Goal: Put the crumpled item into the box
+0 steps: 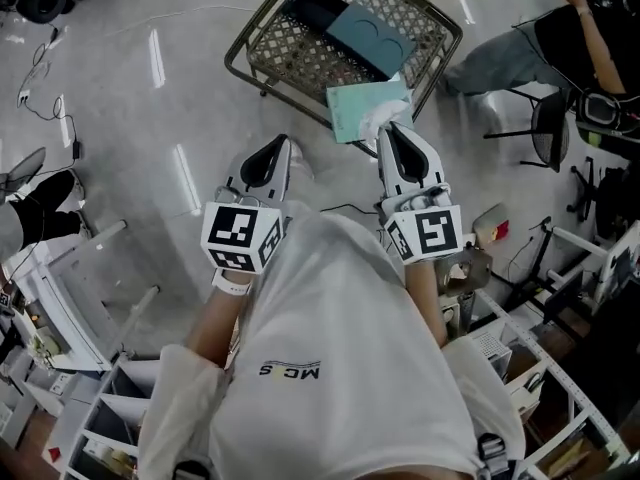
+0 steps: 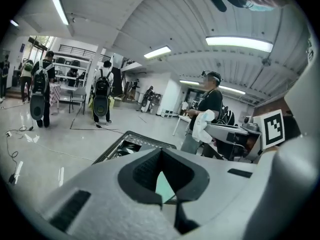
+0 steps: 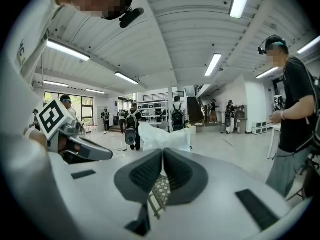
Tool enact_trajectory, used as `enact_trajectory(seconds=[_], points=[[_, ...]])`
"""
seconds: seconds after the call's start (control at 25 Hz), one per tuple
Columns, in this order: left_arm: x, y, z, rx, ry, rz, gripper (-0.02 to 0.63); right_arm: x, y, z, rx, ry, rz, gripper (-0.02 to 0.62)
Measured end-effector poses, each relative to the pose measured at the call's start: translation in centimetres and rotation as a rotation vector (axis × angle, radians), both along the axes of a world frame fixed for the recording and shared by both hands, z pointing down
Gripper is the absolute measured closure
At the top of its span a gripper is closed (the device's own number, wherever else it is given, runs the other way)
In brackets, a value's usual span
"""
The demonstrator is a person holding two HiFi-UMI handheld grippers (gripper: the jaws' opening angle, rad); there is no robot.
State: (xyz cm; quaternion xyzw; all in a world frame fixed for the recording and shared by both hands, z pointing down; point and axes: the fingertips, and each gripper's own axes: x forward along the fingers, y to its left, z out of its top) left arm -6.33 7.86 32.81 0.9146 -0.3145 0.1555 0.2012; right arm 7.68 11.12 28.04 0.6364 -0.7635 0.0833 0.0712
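The wire mesh box [image 1: 300,53] sits on the floor ahead of and below both grippers. The right gripper [image 1: 390,128] has its jaws pressed together on the white crumpled item [image 3: 165,136], which bulges out just past its tips, over the box's near corner. The left gripper [image 1: 283,143], alongside to its left, is closed with nothing between its jaws. This looks like the carry step. Next, the right gripper likely needs to reach forward over the open mesh, lower, and part its jaws.
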Motion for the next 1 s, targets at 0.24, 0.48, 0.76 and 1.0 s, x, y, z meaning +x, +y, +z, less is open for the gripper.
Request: enact_trajectory(seconds=[0.24,0.48,0.76,1.0], points=[[2.7,-6.4,-1.2,0.033,0.004,-0.001,0.583,2.7,-8.1,-1.5,0.035,0.012,-0.011,0.571],[3.7,-9.6,-2.3,0.061,0.009,-0.076,0.583,3.8,-12.9,-0.4,0.002,-0.001,-0.077,0.571],[3.6,-10.9,-1.5,0.021,0.006,-0.158,0.583,4.4,-15.3,2.1,-0.068,-0.001,-0.120,0.571],[4.7,-11.5,-0.3,-0.004,-0.013,-0.164,0.583,4.7,-17.7,3.8,-0.091,0.006,-0.168,0.569]])
